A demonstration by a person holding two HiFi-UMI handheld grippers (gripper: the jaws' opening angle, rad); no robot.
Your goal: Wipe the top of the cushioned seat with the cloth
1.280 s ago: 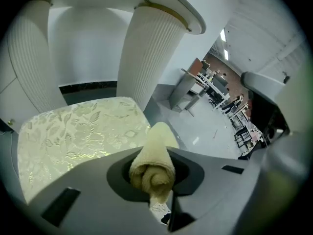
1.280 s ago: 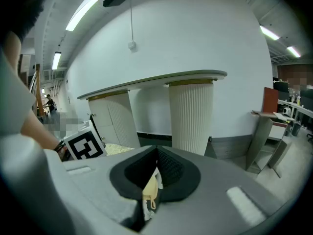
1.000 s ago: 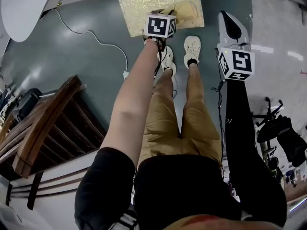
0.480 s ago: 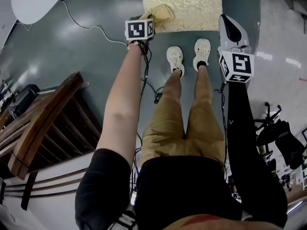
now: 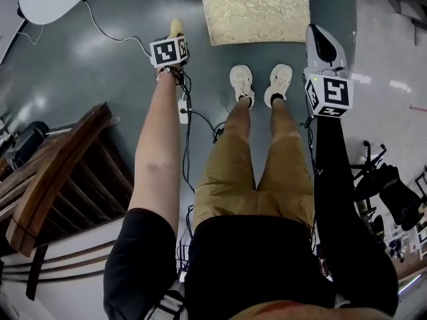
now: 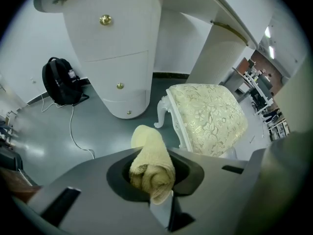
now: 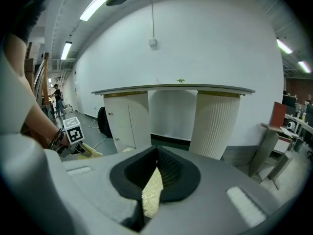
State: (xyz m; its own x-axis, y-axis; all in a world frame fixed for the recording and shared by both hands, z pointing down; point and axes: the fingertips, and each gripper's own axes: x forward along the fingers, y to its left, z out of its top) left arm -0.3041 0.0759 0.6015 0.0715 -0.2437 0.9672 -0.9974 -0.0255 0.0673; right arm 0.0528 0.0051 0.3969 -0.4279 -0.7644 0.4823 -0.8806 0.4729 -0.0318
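The cushioned seat point(image 5: 255, 10) has a gold floral top and white carved legs; it stands on the grey floor ahead of the person's shoes. In the left gripper view the seat point(image 6: 210, 116) lies right of the jaws. My left gripper point(image 5: 173, 35) is held over the floor, left of the seat and clear of it. It point(image 6: 152, 180) is shut on a rolled yellow cloth point(image 6: 149, 153), whose end sticks out past the jaws. My right gripper point(image 5: 319, 33) hangs at the seat's right side, jaws together and empty; the right gripper view shows its tips point(image 7: 156, 153) meeting, with gold fabric seen below.
A white desk pedestal with gold-knobbed drawers point(image 6: 117, 48) stands beyond the seat, a black backpack point(image 6: 61, 82) to its left. A white cable and plug point(image 5: 181, 105) trail across the floor. A wooden chair point(image 5: 60, 172) is at the left; black equipment point(image 5: 390, 192) at the right.
My left gripper has swung left off the seat's near left corner, carrying the cloth, and now hangs over bare floor. The right gripper has stayed where it was.
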